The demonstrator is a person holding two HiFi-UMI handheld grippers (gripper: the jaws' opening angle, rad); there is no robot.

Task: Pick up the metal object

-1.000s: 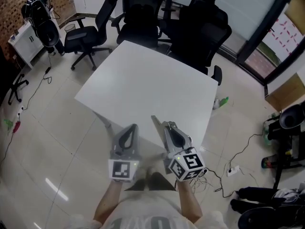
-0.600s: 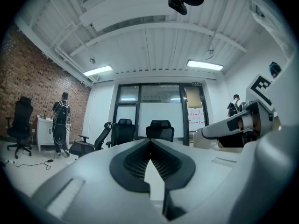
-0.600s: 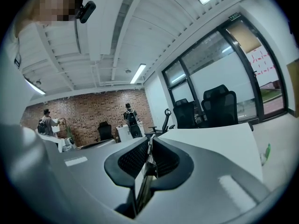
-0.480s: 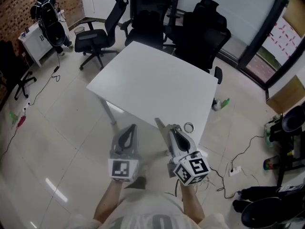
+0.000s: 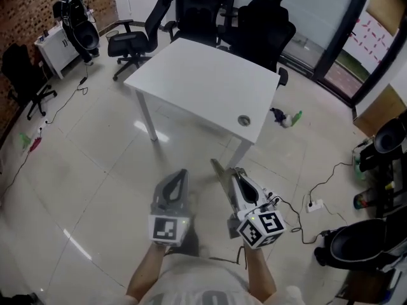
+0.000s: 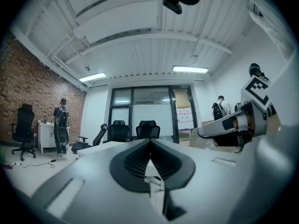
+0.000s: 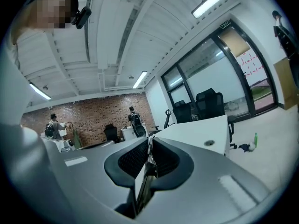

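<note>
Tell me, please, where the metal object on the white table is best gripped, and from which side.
Probably its rim, from above. The metal object looks like a small ring lying flat by the white table's near edge, so its sides offer little; pinching across the rim should suit.

No words or numbers can be read anywhere. The cubes on the left gripper [image 5: 183,173] and the right gripper [image 5: 227,169] bear black-and-white square markers, patterns rather than letters. At the upper right of the head view a white board [image 5: 374,32] carries red marks, too small to read.
</note>
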